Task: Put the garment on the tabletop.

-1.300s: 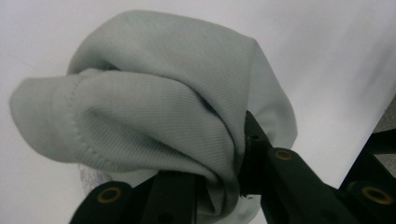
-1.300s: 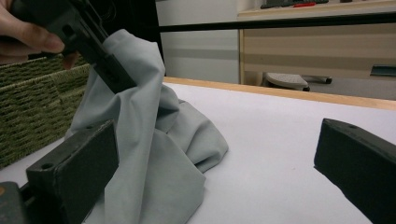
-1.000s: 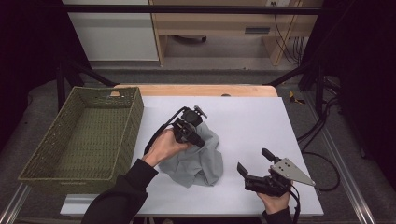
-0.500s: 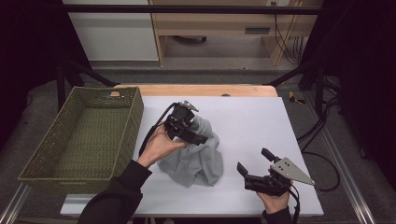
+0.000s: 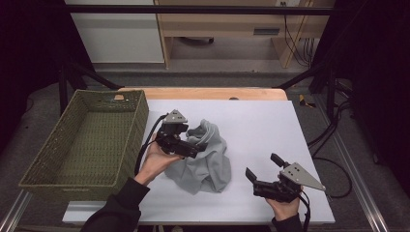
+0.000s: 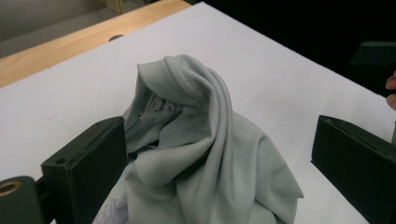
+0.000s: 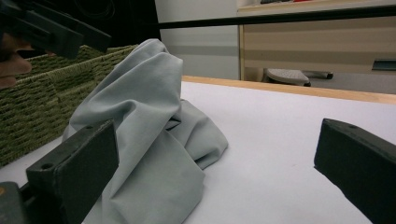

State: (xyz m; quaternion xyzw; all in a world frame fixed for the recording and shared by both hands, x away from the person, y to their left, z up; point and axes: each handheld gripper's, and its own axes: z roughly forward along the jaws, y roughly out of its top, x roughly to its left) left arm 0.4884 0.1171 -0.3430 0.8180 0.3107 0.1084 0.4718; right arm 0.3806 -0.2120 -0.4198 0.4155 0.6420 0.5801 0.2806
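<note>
Near the middle of the white counter (image 5: 270,125) lies a crumpled grey garment (image 5: 205,162), heaped into a soft peak with a green woven basket (image 5: 63,183) just beside it on the left. The left claw (image 5: 196,147) hovers over the top of the heap with its jaws spread wide, nothing between them; the right claw (image 5: 263,171) rests low near the counter's front edge, well apart from the cloth, jaws likewise spread and empty. By its look the garment is light, limp knit fabric: it will sag and trail when lifted, slip little, and cannot break. The best hold is probably the raised ridge of gathered folds at the peak, where several layers bunch together and a pinch would catch enough cloth to carry the rest. From the left gripper view the garment (image 6: 201,154) shows a stitched hem running over the peak and a faint print low at the left, neither of which is legible from above. From the right gripper view the garment (image 7: 149,140) shows how tall the heap stands and how its edge drapes flat onto the counter, with the basket (image 7: 42,107) close behind.
</note>
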